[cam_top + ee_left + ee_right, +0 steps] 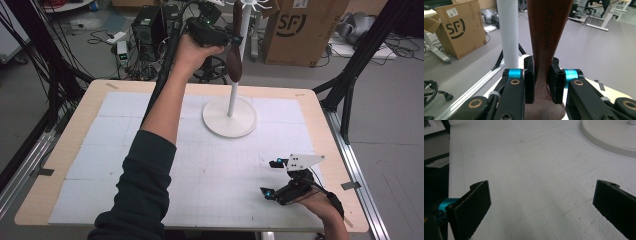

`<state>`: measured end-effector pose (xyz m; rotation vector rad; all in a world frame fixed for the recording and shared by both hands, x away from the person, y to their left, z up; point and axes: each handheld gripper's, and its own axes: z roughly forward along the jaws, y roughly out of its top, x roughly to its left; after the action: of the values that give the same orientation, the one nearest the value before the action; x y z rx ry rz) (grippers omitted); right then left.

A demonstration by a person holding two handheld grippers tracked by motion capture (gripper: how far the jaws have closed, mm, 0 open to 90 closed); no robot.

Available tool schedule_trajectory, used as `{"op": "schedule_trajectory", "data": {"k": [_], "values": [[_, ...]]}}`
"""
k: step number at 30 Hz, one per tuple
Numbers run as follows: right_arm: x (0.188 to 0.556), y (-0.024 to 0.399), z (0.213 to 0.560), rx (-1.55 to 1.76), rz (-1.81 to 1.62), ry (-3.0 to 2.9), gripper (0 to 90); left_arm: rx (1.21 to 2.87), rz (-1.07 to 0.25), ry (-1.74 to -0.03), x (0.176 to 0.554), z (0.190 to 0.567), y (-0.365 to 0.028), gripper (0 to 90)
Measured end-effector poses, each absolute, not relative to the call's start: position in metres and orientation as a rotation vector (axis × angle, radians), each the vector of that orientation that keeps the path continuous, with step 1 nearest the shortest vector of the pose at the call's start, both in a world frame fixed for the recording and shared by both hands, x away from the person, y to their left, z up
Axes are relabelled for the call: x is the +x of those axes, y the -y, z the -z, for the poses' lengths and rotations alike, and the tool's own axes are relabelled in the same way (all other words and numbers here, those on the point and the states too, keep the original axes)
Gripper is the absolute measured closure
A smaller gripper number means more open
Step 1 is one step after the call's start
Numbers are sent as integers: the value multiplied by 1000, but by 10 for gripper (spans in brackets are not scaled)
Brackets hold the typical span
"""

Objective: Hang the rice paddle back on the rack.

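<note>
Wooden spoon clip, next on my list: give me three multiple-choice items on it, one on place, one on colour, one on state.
1. Where is the wooden spoon?
A. flat on the mat
B. up beside the stand's white pole
C. on the cardboard box

2. What colour is the stand's round base?
A. white
B. black
C. red

3. How is the right hand-held gripper?
A. shut on the spoon
B. shut on nothing
C. open, low over the white mat

Answers: 1 B, the left hand-held gripper clamps its handle in the air next to the pole. 2 A, the disc is as pale as the pole. 3 C, in the right gripper view its jaws stand wide apart with bare mat between them.
</note>
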<state>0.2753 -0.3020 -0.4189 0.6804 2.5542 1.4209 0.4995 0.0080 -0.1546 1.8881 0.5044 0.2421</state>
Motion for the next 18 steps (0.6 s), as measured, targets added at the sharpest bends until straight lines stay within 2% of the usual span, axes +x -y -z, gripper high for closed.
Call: {"op": "schedule_trajectory", "data": {"k": [9, 18], "values": [[275, 302, 419, 675, -1424, -2550, 4, 1910, -266, -520, 498, 154, -2, 777], [274, 302, 418, 673, -1424, -2550, 4, 1916, -262, -559, 507, 155, -15, 777]]}}
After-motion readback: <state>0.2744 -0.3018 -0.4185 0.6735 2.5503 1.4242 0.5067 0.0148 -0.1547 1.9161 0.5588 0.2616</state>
